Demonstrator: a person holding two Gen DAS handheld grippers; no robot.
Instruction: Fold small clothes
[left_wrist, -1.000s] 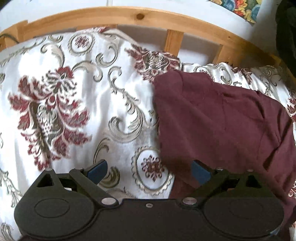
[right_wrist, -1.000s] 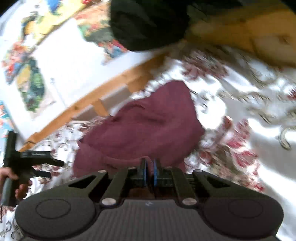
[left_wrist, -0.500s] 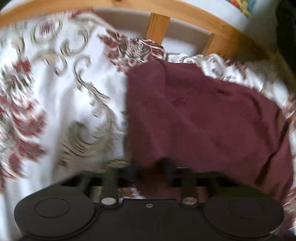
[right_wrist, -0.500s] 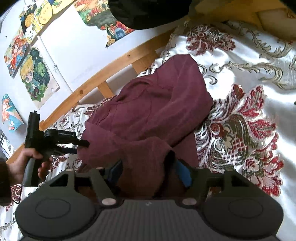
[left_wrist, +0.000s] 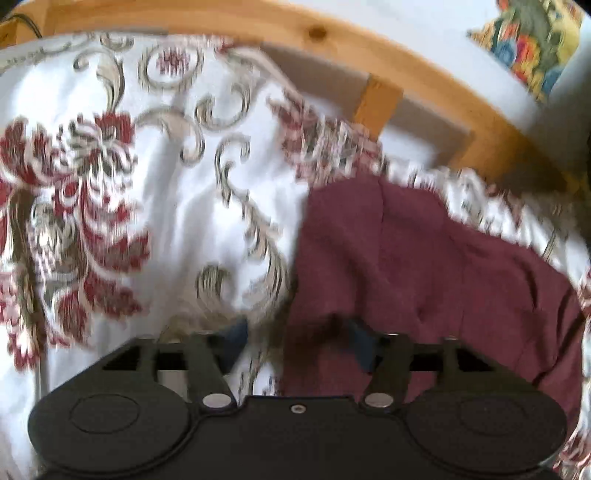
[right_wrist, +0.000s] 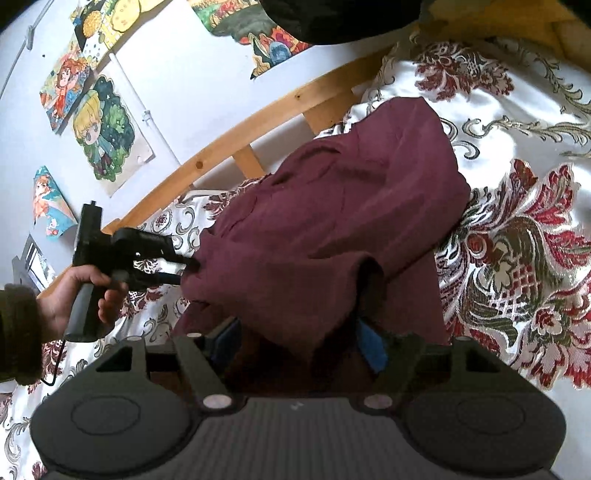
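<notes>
Floral bedspread (right_wrist: 524, 122) under crumpled maroon garment (right_wrist: 332, 229)

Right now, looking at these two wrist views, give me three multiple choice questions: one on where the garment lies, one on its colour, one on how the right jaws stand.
1. Where does the garment lie?
A. on the patterned bedspread
B. on a bare wooden floor
C. hung over the wooden rail

2. What colour is the garment?
A. navy blue
B. dark maroon
C. bright yellow

3. How do the jaws of the right gripper stand?
A. pressed shut with nothing between them
B. out of view
C. apart, with cloth lying between them

Answers:
1 A: the floral bedspread shows all round the cloth in both views.
2 B: it is the same deep wine red in both views.
3 C: the two blue pads sit wide apart, with a fold of garment draped between them.
</notes>
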